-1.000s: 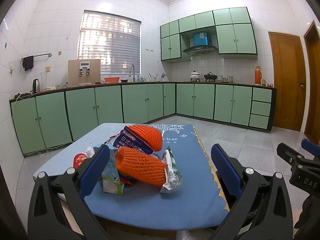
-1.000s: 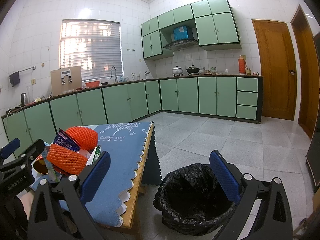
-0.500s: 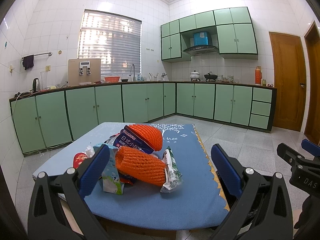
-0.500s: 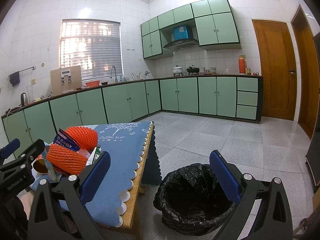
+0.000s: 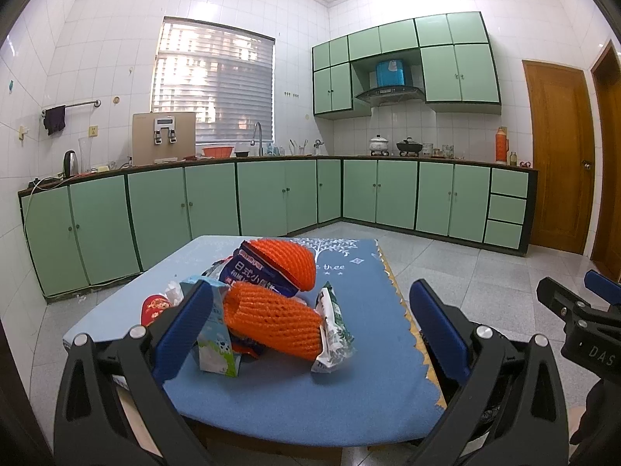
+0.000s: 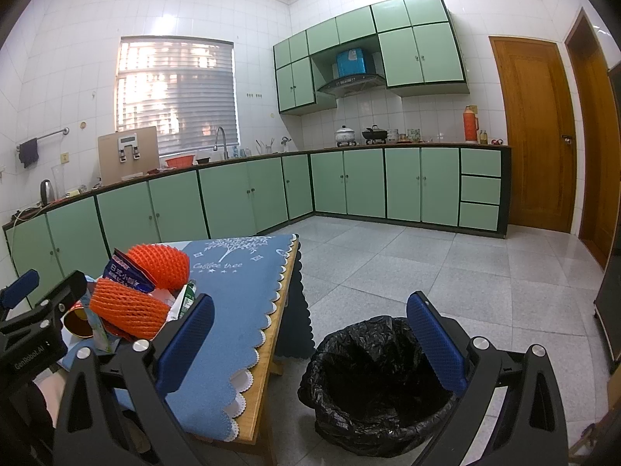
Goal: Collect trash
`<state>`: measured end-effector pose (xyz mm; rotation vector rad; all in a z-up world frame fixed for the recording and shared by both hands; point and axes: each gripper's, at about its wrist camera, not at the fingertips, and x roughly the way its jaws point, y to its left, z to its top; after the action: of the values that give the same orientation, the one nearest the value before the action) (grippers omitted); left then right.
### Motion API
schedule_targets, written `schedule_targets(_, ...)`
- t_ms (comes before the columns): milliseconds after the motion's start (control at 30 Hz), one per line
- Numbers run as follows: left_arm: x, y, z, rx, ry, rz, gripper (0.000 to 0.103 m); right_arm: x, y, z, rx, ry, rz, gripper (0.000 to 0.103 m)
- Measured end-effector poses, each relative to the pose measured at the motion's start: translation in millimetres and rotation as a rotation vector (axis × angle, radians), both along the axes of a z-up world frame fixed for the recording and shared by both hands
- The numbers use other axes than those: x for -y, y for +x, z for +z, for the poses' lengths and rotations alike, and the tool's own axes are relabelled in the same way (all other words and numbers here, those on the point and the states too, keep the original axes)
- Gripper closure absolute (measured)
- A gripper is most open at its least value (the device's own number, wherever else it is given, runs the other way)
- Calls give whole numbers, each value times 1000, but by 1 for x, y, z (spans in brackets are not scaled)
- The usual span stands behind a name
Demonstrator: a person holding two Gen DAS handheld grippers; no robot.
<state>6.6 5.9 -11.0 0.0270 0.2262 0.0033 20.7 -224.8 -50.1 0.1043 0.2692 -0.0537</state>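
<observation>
A: Start big. What carries everything?

B: A low surface [image 5: 295, 407] under a blue cloth with a scalloped hem. The trash sits heaped toward its near-left corner, leaving the far end and right edge bare.

A: And where is it meant to go?

B: Into the bin lined with a black bag [image 6: 372, 372], on the floor just beside the surface's right edge. My guess is it stands there so each piece needs only a short carry over that edge.

A: The tongs?

B: The left tongs [image 5: 310, 334] are spread wide, gripping nothing, aimed at the pile from the near edge. The right tongs [image 6: 310, 343] are also wide apart and empty, hanging over the bin's side of the surface, the bag's mouth between the fingers in that view.

A: Now the pile, largest down.

B: An orange foam fruit net [image 5: 271, 322] lies across the front; a second net [image 5: 287, 262] is propped higher on a blue snack bag [image 5: 248, 272] with printed characters. A small milk carton [image 5: 215, 349] stands at the left, a green-and-white wrapper [image 5: 332, 334] leans on the right, and a red-lidded cup [image 5: 153, 306] sits behind.

A: First pick?

B: Probably the front net: nearest, topmost, soft enough to pinch.
</observation>
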Motion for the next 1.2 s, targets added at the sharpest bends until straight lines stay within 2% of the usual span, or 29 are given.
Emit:
schedule_targets(767,0,2,-2,-6,-1,2,5,-2,2,-4,-2,1,0,6)
schedule_targets(1200,0,5,-3,-17,-3,9,5,-5,10,-17,-12,1,3,6)
